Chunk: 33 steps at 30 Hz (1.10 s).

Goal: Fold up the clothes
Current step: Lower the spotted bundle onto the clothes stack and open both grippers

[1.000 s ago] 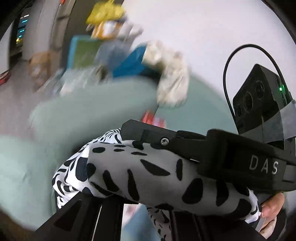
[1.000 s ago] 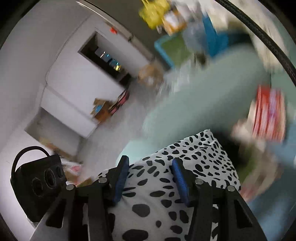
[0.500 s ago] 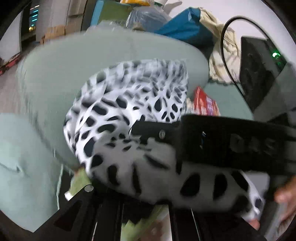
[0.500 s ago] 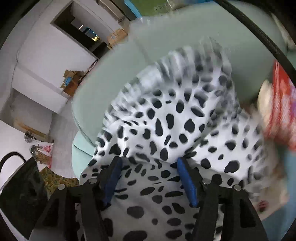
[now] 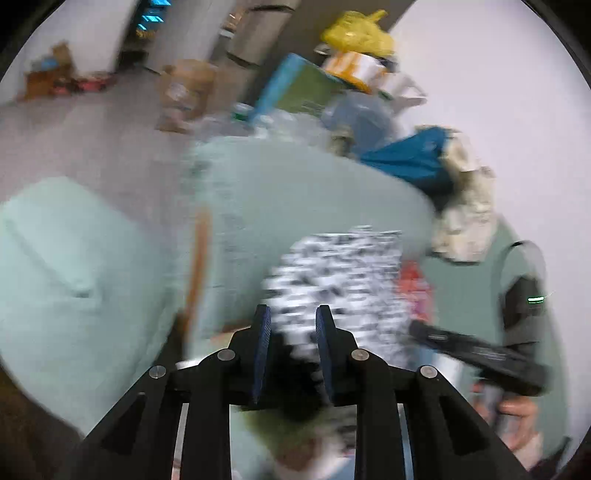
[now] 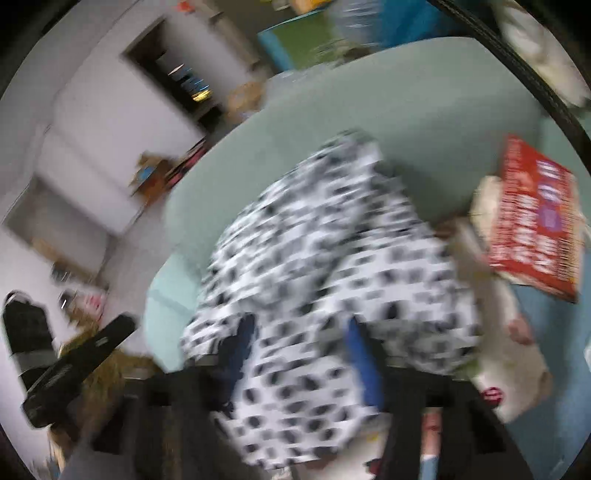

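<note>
Although both views are smeared by motion, you can make out the spotted garment [image 6: 325, 258], white with black blotches, draped against the pale green sofa armrest [image 5: 295, 206] and spilling toward you over the seat clutter. Your left gripper [image 5: 291, 325] has just been opening: its blue pads stand slightly apart, released, with the near edge of the cloth lying beyond and partly between the tips, though blur hides whether either pad touches it. Your right gripper [image 6: 303, 332] has just been closing, its fingers [image 6: 240, 343] set either side of a band of the fabric; whether they pinch it you cannot tell. To the right of the garment a red printed box [image 6: 535, 221] leans on the seat. On the far side of the armrest, a yellow bag [image 5: 354, 33] tops a heap of stored goods.
</note>
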Tool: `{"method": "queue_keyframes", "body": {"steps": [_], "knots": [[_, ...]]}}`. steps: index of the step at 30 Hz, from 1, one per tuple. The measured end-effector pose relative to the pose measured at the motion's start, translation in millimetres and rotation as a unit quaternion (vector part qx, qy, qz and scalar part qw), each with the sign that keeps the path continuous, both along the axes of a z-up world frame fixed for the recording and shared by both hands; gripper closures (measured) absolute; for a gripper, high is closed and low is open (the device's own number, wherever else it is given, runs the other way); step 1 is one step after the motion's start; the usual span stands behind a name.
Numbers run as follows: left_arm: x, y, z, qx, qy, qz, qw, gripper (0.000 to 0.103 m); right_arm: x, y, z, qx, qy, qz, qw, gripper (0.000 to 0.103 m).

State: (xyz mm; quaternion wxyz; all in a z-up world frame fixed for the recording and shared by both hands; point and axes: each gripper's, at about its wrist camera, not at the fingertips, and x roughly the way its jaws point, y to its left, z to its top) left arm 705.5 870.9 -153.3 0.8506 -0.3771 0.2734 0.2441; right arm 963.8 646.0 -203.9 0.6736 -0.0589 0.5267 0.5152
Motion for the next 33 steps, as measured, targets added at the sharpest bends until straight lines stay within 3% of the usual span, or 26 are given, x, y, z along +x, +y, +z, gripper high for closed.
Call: {"method": "queue_keyframes", "body": {"steps": [3,5,6,8,9,12,14,17,20,23,27,29,31,32,33], "knots": [[45.3,-9.6,-0.2,0.025,0.04,-0.036,0.9982,0.078,6.9,16.3,3.7,-0.022,-0.019,-0.005,1.0,0.063],[78.2,-2.4,-18.6,0.026,0.097,-0.015,0.9949,0.078,1.3,42.0,13.7,-0.032,-0.038,0.002,0.999,0.063],[91.4,4.8,-32.1,0.009,0.124,-0.001,0.9923,0.084,-0.1,54.1,17.6,-0.036,-0.048,0.001,0.998,0.063],[101.6,21.6,-67.6,-0.065,0.156,0.026,0.9853,0.085,2.4,75.6,19.6,-0.046,-0.068,-0.016,0.996,0.063],[99.8,23.8,-81.4,-0.08,0.167,0.04,0.982,0.085,5.8,87.8,16.4,-0.061,-0.075,-0.03,0.995,0.063],[91.6,16.0,-97.7,-0.04,0.19,0.054,0.9795,0.081,16.3,107.7,-24.2,-0.127,-0.044,-0.061,0.989,0.066],[85.2,17.7,-108.3,-0.056,0.18,0.059,0.9803,0.081,18.9,104.3,-50.6,-0.133,-0.02,-0.071,0.988,0.066],[74.9,26.3,-121.1,-0.096,0.145,0.071,0.9822,0.08,14.3,99.6,-59.2,-0.123,-0.049,-0.07,0.989,0.067],[78.2,21.6,-120.0,-0.075,0.159,0.07,0.982,0.08,8.1,100.2,-55.6,-0.133,-0.068,-0.06,0.987,0.066],[81.4,26.2,-115.9,-0.076,0.171,0.055,0.9809,0.081,-5.7,84.1,-34.9,-0.103,-0.102,-0.025,0.989,0.065],[51.7,39.5,-100.1,-0.157,0.106,0.064,0.9798,0.081,-17.5,8.0,14.6,-0.007,-0.105,-0.097,0.99,0.064],[41.1,35.3,-84.9,-0.143,0.084,0.074,0.9834,0.081,-18.2,-20.6,15.5,-0.019,-0.116,-0.126,0.985,0.063],[53.3,26.8,-82.9,-0.099,0.129,0.055,0.9851,0.081,-15.2,-23.9,-3.8,-0.058,-0.112,-0.12,0.985,0.064],[64.5,22.3,-94.8,-0.095,0.165,0.044,0.9807,0.081,-15.6,-25.4,-15.0,-0.064,-0.108,-0.119,0.985,0.064],[70.1,18.7,-105.7,-0.1,0.172,0.043,0.979,0.08,-17.2,-29.7,-21.8,-0.063,-0.103,-0.122,0.985,0.063]]}}
